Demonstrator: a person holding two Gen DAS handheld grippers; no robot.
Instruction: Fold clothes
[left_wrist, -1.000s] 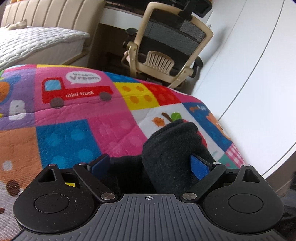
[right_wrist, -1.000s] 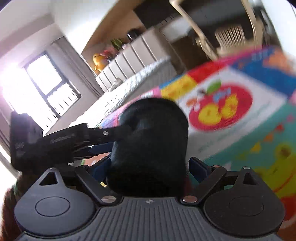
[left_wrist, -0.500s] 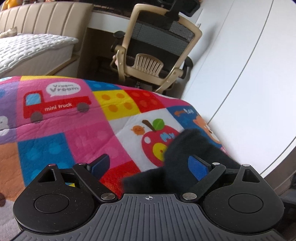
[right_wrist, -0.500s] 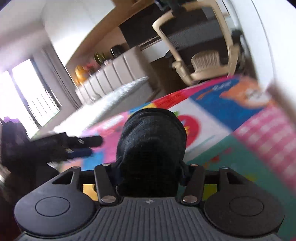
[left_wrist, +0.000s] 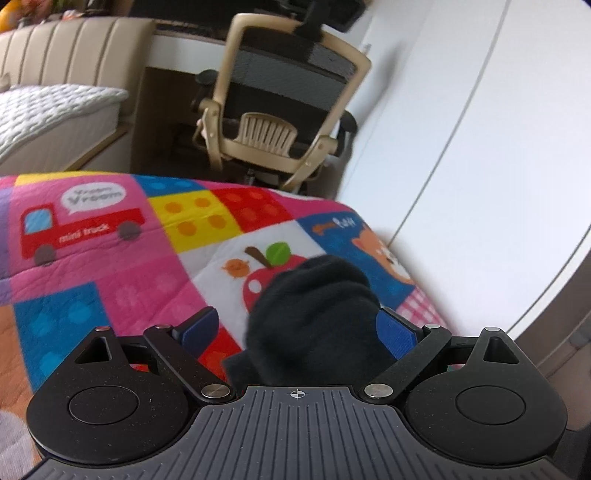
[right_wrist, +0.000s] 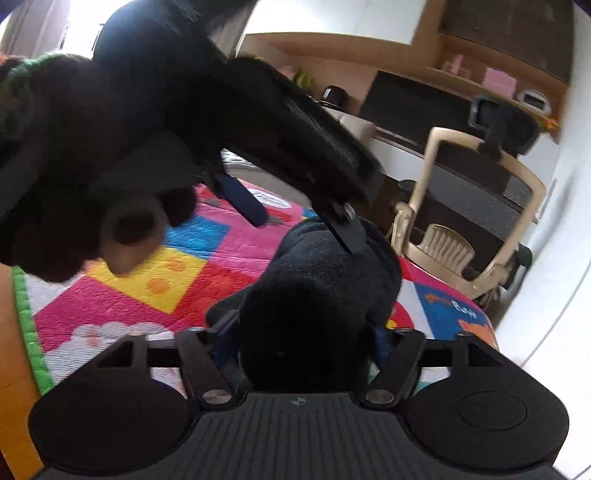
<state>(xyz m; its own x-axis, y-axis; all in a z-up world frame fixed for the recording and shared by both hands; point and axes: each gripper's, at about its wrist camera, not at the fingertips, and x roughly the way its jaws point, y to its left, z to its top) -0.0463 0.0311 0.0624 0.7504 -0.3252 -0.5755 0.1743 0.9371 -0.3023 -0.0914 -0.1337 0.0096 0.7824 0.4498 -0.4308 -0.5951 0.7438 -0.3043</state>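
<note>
Right gripper (right_wrist: 306, 343): jaws opening, the dark fleece garment (right_wrist: 317, 295) bunched between them and nearly filling the gap; whether the pads press it I cannot tell. Left gripper (left_wrist: 297, 326): jaws spread wide, the same garment (left_wrist: 314, 306) sitting between them against the right-hand blue pad, well clear of the other pad, so not pinched. The garment is a rolled or wadded lump just over the quilt (left_wrist: 110, 266), above its apple panel. Judgement: thick, soft and light, no stiffness; it will slump and unroll once released and should not slip on the pads. Best taken at a hem or corner, not the bulk, but no edge shows clearly now. In the right wrist view a gloved hand (right_wrist: 92, 177) carrying the left gripper hangs close above the garment. On the quilt beyond the garment, a truck panel reads "mini truck" with a bubble "Vroom Vroom"; lettering on the blue fox panel is too blurred to read. Past the quilt's far edge stands an office chair (left_wrist: 280, 122).
</note>
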